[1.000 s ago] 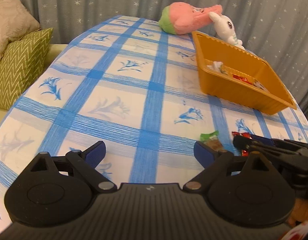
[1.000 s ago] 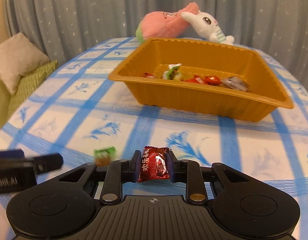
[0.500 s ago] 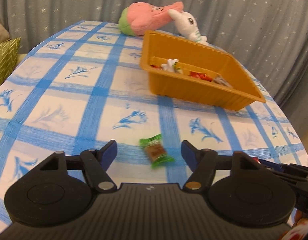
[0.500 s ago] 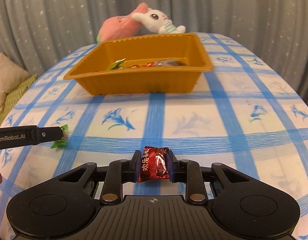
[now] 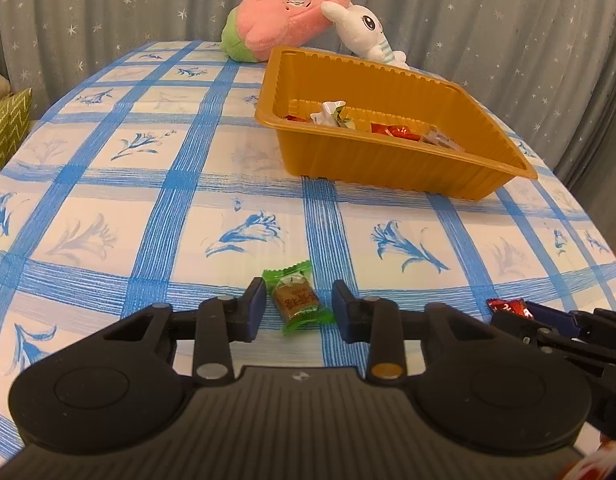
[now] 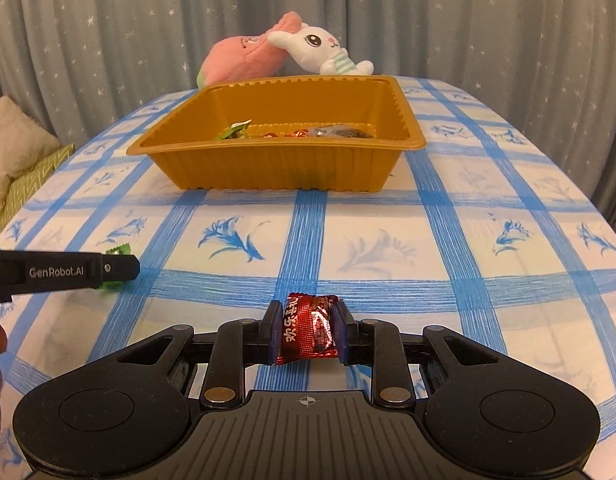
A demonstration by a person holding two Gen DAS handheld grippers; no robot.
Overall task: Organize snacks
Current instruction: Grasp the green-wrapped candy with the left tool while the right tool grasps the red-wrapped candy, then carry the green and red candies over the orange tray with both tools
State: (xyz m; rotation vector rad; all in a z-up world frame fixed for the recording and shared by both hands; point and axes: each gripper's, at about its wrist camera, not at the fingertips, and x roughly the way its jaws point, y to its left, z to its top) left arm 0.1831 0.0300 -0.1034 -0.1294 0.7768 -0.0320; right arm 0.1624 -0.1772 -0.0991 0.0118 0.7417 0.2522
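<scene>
A green-wrapped candy (image 5: 298,298) lies on the blue-checked tablecloth between the open fingers of my left gripper (image 5: 298,307); neither finger touches it. In the right wrist view it (image 6: 115,285) peeks out behind the left gripper's finger. My right gripper (image 6: 306,330) is shut on a red-wrapped candy (image 6: 308,330), held just above the cloth; this candy also shows in the left wrist view (image 5: 507,307). An orange tray (image 5: 387,164) (image 6: 276,168) with several wrapped snacks inside stands farther back on the table.
A pink plush (image 5: 280,20) and a white rabbit plush (image 6: 319,50) lie behind the tray at the table's far edge. Cushions (image 6: 16,156) sit off the left side. A grey starred curtain hangs behind. The table's right edge curves away close by.
My left gripper swung right onto the green candy and its fingers narrowed around it. My right gripper, still holding the red candy, turned and moved so the tray sits straight ahead.
</scene>
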